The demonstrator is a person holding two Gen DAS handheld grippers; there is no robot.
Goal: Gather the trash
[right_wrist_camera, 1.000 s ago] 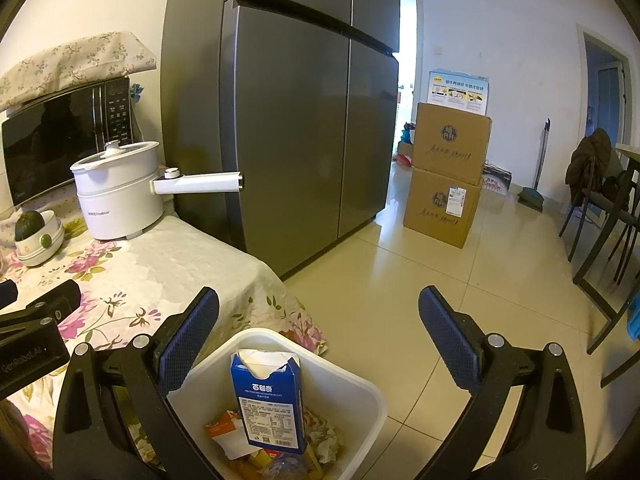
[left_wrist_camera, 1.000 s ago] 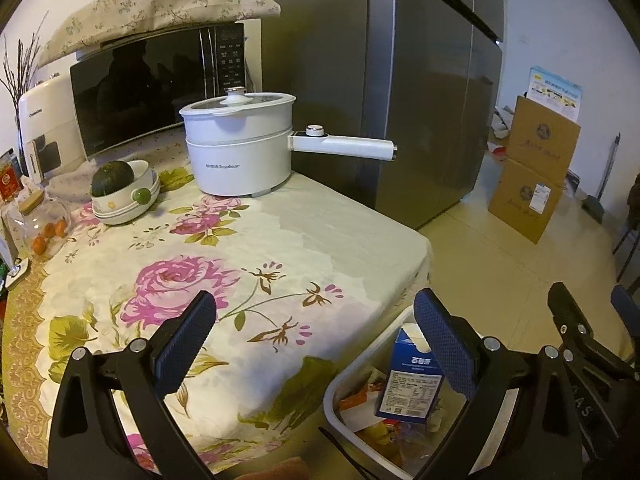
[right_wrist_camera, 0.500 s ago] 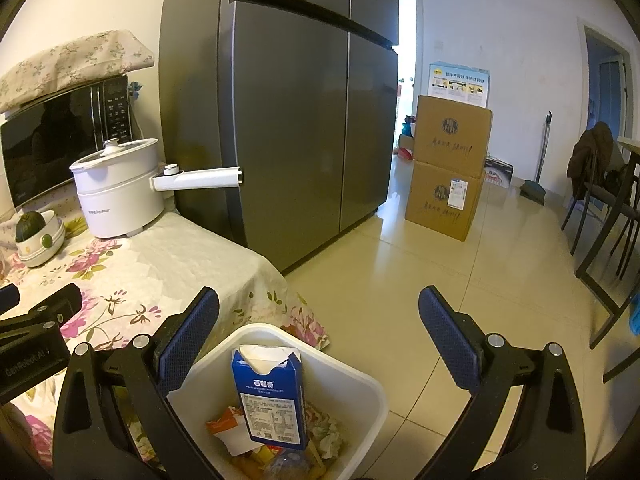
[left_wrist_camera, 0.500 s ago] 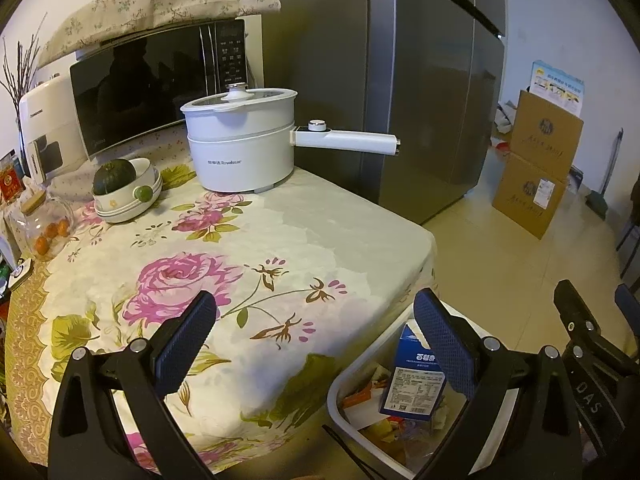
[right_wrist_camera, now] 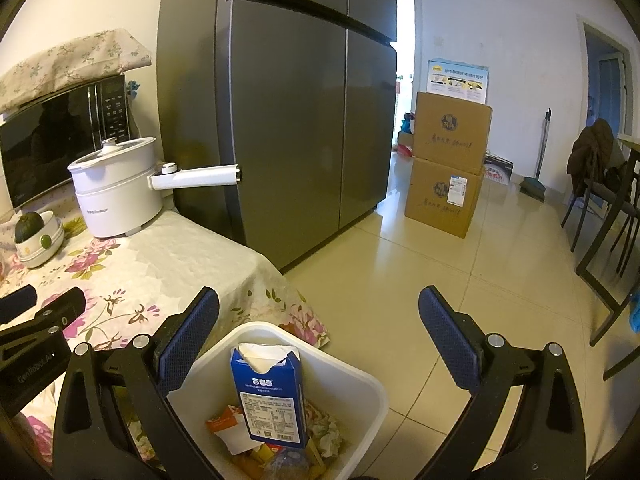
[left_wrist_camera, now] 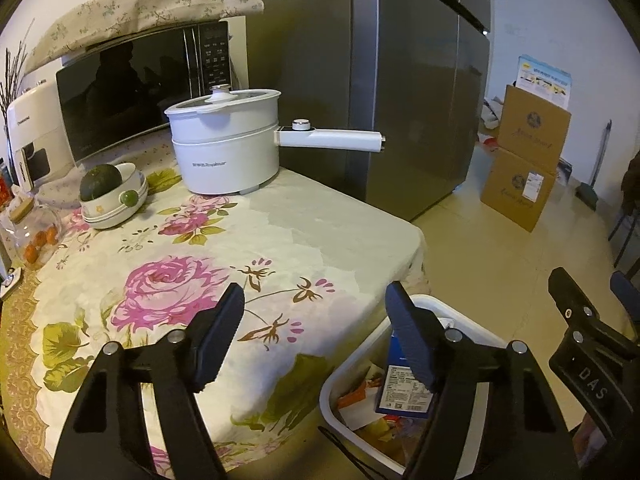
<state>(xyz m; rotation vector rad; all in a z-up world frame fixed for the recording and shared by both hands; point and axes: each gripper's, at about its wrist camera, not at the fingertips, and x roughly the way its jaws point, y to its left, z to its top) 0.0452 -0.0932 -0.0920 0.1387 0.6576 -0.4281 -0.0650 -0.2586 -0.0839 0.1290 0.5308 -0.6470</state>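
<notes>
A white trash bin (right_wrist_camera: 362, 374) stands on the floor against the table's right edge; it also shows in the left wrist view (left_wrist_camera: 476, 326). An open blue carton (right_wrist_camera: 270, 392) stands upright in it among wrappers and crumpled paper, and it shows in the left wrist view (left_wrist_camera: 404, 394) too. My right gripper (right_wrist_camera: 318, 338) is open and empty, above and behind the bin. My left gripper (left_wrist_camera: 314, 340) is open and empty over the table's front right edge, left of the bin.
The floral tablecloth (left_wrist_camera: 248, 248) carries a white electric pot (left_wrist_camera: 226, 146) with a long handle, a bowl holding a dark squash (left_wrist_camera: 108, 192), a jar (left_wrist_camera: 34, 234) and a microwave (left_wrist_camera: 136, 96). A grey fridge (right_wrist_camera: 288, 112), stacked cardboard boxes (right_wrist_camera: 448, 168) and chairs (right_wrist_camera: 600, 200) stand around the tiled floor.
The left gripper's jaws have closed in somewhat and stand narrower than before, still empty. Both views have shifted slightly. The carton and bin have not moved.
</notes>
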